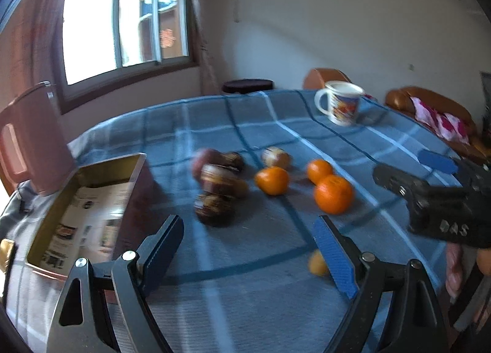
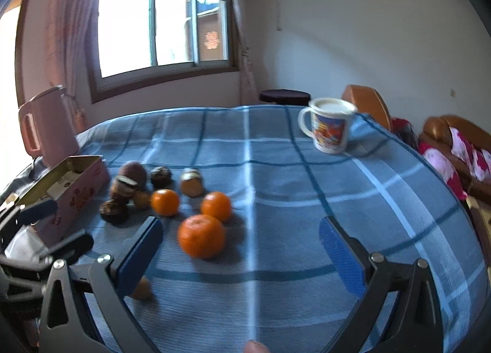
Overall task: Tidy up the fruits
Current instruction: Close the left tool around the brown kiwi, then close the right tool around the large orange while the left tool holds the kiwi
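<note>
Orange and round, three mandarins sit loose on the blue plaid tablecloth (image 2: 276, 169) of the desk near mid-frame: the nearest mandarin (image 2: 201, 236), a second mandarin (image 2: 216, 205) just behind it, and a third mandarin (image 2: 164, 201) to their left. Further left is a cluster of dark brown, wrinkled fruits (image 2: 122, 190), about five, though blur makes the count unsure. One small yellow-orange fruit (image 2: 141, 289) lies apart, low in the frame, partly hidden behind a finger.

At the left edge stands an open rectangular pink tin box (image 1: 92, 199), tilted in the left wrist view; printed paper lies inside it and no fruit.

The left gripper (image 1: 248, 248) hovers above the cloth with its blue-padded fingers spread wide, holding nothing. The right gripper (image 2: 242, 248) is likewise spread wide and empty, poised low over the cloth with the nearest mandarin just ahead of its left finger.

Beyond, a white printed mug (image 2: 330, 126) stands upper right, and a pink kettle (image 2: 46, 126) at far left behind the box.
</note>
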{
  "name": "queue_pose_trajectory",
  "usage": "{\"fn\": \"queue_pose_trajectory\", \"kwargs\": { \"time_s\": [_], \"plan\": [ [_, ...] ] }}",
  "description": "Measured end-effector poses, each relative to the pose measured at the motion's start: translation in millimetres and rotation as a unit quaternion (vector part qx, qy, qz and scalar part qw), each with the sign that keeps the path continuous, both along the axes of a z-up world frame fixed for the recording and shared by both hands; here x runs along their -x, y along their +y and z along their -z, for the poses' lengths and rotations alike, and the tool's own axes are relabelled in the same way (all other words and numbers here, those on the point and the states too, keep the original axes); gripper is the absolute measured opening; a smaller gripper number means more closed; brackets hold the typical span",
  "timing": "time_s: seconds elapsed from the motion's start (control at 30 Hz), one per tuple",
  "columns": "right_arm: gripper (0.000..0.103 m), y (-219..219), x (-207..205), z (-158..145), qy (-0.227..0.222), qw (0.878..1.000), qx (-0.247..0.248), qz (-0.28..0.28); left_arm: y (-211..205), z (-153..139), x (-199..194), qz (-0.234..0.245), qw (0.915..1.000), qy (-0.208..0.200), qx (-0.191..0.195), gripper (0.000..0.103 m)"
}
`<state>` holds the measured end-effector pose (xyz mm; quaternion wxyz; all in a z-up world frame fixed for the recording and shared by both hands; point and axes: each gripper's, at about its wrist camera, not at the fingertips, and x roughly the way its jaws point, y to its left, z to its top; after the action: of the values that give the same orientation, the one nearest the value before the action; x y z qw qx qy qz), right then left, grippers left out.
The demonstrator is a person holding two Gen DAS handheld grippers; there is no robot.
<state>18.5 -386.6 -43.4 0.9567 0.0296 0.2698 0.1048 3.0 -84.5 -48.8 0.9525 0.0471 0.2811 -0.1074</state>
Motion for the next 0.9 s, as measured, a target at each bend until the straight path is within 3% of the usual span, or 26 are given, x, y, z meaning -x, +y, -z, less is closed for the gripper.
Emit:
{"fn": "queue_pose_trajectory", "kwargs": {
  "time_s": [0.27,0.37,0.47,0.5,0.53,0.7,0.9],
  "plan": [
    [0.103,-24.9,-3.3,13.8,0.013,1.0,-0.017,0.019,-41.2,22.3,-3.3,0.072,0.9958,0.055,-0.014,0.086],
    [0.103,-26.7,-3.4,15.9,0.014,1.0,-0.024,0.014,-43.2,33.5,-11.9,0.081,0.9925,0.091,-0.011,0.059],
    [0.103,-23.1,-3.5,16.5,0.016,1.0,-0.026,0.007,-43.4,38.7,-13.4,0.091,0.99,0.107,-0.003,0.048],
    [0.103,-20.9,-3.9,16.5,0.017,1.0,-0.026,0.003,-43.3,38.5,-12.3,0.097,0.9893,0.109,0.001,0.034],
    [0.103,-18.6,-4.2,16.5,0.018,1.0,-0.026,-0.001,-42.2,38.3,-12.0,0.102,0.9887,0.11,0.005,0.029],
    [0.082,1.8,-11.3,14.0,0.032,0.999,-0.017,-0.032,-24.2,32.7,-15.4,0.089,0.99,0.106,0.026,0.029],
    [0.078,34.3,-24.0,13.8,0.048,0.997,0.014,-0.058,6.1,14.4,-21.3,0.036,0.9977,0.056,0.015,0.029]
  ]
}}
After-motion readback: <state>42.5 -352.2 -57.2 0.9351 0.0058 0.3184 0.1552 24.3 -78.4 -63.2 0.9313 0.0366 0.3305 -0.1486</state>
